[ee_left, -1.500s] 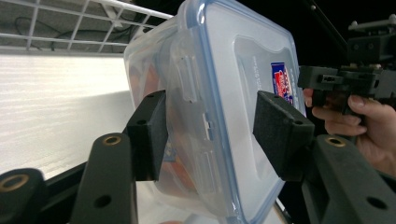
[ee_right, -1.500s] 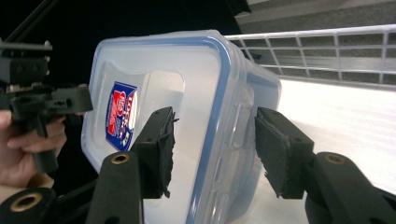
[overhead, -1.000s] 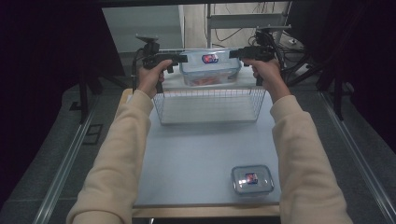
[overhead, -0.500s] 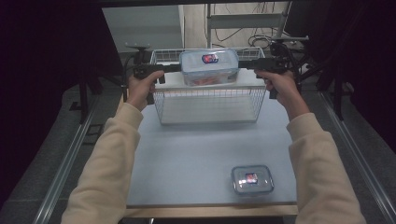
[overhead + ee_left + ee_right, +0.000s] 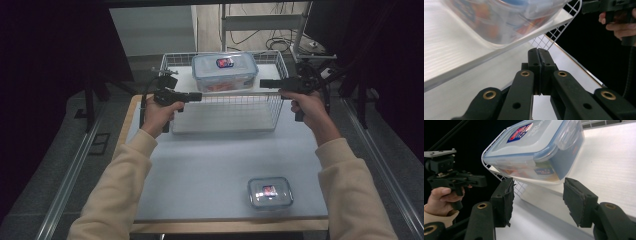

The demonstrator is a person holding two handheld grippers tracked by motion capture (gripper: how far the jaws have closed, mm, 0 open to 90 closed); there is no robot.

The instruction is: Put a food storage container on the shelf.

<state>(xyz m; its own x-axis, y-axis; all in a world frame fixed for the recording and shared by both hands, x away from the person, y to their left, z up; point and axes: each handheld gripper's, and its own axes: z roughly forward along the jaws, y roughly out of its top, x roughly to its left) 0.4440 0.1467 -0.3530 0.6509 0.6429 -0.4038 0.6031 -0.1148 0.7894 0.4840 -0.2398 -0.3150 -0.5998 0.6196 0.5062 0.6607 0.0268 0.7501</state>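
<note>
2 grippers flank a white wire basket (image 5: 225,107) at the table's (image 5: 200,165) far end. At 9 o'clock of the basket, the left gripper (image 5: 196,96) has its jaws pressed together on nothing. Inside the basket, toward 12 o'clock, sits a large clear lidded food container (image 5: 225,71). At 3 o'clock, the right gripper (image 5: 264,83) holds its jaws wide apart, empty. Near the table's 5 o'clock edge lies 1 small lidded container (image 5: 270,192).

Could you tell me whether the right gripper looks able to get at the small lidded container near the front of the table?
Probably yes: the small container lies alone on bare table, and the right gripper is open and holds nothing.
</note>
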